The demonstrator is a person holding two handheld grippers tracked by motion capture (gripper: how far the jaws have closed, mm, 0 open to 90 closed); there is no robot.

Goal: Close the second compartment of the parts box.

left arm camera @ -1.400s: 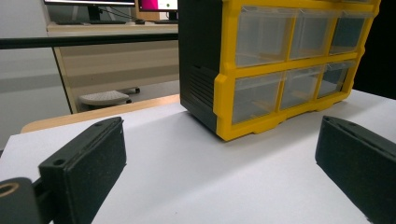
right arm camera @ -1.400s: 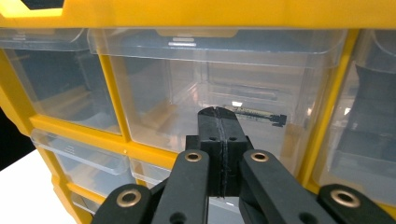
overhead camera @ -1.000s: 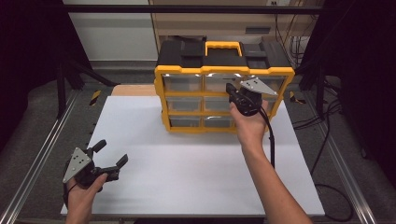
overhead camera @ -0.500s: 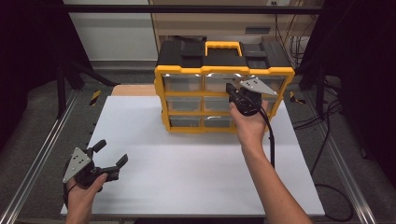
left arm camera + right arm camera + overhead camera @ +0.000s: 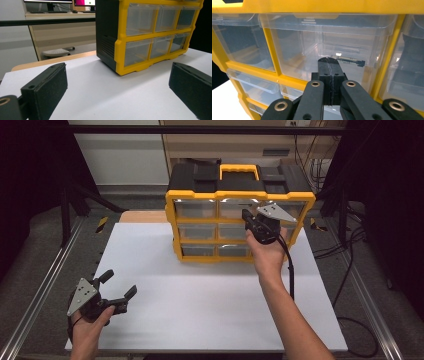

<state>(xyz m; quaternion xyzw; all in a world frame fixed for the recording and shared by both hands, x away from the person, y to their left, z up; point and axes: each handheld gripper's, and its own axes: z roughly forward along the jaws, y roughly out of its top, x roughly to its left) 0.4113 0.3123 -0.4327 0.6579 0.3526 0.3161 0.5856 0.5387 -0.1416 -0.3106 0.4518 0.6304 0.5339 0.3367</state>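
A yellow and black drawer cabinet with clear plastic drawers stands at the far middle of the white table. My right gripper is shut, its jaws pressed flat together, and points at the cabinet's front. In the right gripper view its tips sit right at the clear top middle drawer, with nothing between them; whether they touch it I cannot tell. My left gripper rests near the table's front left corner, jaws wide apart and empty. In the left gripper view the cabinet stands well beyond the open jaws.
A small dark-tipped item lies inside the top middle drawer. Metal rails run along both sides of the table. A cable trails from the right gripper along the forearm. A wooden board edge shows behind the table's far left.
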